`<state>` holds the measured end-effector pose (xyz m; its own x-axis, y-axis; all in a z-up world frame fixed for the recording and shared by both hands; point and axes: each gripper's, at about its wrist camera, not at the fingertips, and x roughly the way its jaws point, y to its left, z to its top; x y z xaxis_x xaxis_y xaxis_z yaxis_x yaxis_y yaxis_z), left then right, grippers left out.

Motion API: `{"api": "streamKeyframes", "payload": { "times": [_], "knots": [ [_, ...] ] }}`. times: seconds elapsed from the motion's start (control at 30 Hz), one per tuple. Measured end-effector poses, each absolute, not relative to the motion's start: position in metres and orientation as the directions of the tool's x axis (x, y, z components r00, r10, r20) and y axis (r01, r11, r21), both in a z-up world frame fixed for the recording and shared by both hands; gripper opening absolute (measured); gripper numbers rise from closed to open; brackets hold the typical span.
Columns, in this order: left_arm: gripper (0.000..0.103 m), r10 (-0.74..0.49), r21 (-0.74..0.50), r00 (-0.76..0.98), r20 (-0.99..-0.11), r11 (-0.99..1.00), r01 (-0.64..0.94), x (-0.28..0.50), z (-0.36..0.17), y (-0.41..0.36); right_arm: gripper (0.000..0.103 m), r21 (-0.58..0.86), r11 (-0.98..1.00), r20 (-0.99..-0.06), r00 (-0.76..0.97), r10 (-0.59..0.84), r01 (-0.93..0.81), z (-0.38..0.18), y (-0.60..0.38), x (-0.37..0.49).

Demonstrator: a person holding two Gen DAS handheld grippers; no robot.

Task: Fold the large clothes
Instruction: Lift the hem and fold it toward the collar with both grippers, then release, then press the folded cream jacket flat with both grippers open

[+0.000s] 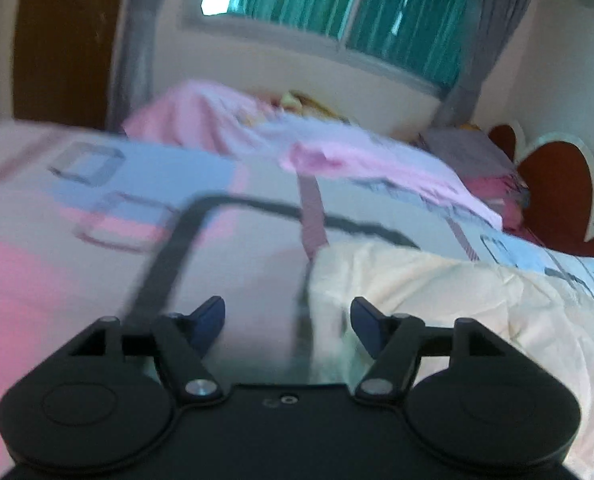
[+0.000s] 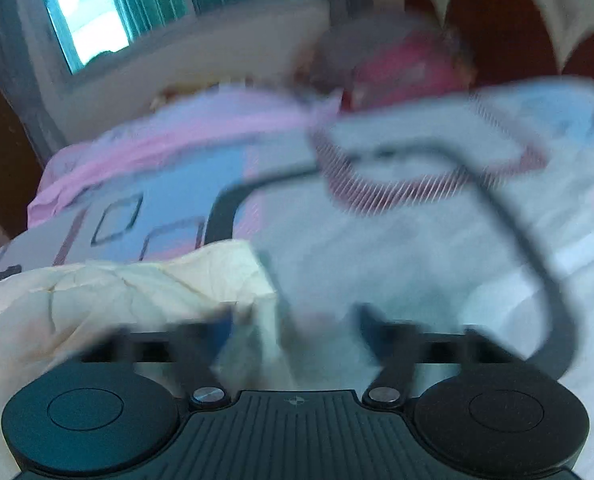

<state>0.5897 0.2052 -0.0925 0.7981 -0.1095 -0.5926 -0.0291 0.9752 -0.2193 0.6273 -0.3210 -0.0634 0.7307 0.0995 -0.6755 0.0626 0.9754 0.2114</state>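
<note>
A cream-white garment (image 1: 457,304) lies crumpled on the bed, low and to the right in the left wrist view. It also shows in the right wrist view (image 2: 109,296), low and to the left. My left gripper (image 1: 288,320) is open and empty just left of the garment's edge, above the patterned sheet. My right gripper (image 2: 293,332) is open, blurred, at the garment's right edge with nothing held. A pink cloth (image 1: 337,148) lies bunched farther back on the bed.
The bed sheet (image 1: 97,200) has pink, blue and grey squares. A window with teal curtains (image 1: 377,12) and grey drapes stands behind the bed. A red scalloped headboard (image 1: 557,184) is at the right. A red pillow (image 2: 401,76) lies near it.
</note>
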Motion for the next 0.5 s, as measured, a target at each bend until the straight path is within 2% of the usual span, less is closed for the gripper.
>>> {"api": "streamKeyframes", "payload": {
  "times": [0.1,0.17,0.23,0.37,0.43,0.5],
  "knots": [
    [0.06,-0.117,-0.212,0.848,-0.517,0.977,0.005,0.558,-0.063,0.187,0.073,0.193,0.981,-0.612,0.78,0.131,-0.013,-0.042,-0.305,0.604],
    [0.06,-0.158,-0.22,0.859,-0.487,0.974,0.055,0.546,-0.05,0.161,0.06,0.193,0.978,-0.577,0.798,0.174,-0.074,-0.029,-0.282,0.59],
    [0.06,-0.205,-0.222,0.855,-0.476,0.969,0.109,0.538,-0.045,0.124,0.06,0.189,0.973,-0.557,0.801,0.219,-0.135,-0.018,-0.249,0.578],
    [0.06,-0.284,-0.176,0.818,-0.5,0.958,0.226,0.543,-0.052,0.046,0.06,0.11,0.955,-0.547,0.786,0.289,-0.275,-0.013,-0.175,0.567],
    [0.06,-0.299,-0.156,0.795,-0.528,0.954,0.256,0.556,-0.059,0.02,0.06,0.06,0.954,-0.595,0.757,0.272,-0.295,-0.025,-0.149,0.576],
    [0.062,-0.259,-0.097,0.777,-0.574,0.963,0.25,0.572,-0.075,0.003,0.06,0.023,0.961,-0.652,0.725,0.224,-0.276,-0.047,-0.137,0.591]
  ]
}}
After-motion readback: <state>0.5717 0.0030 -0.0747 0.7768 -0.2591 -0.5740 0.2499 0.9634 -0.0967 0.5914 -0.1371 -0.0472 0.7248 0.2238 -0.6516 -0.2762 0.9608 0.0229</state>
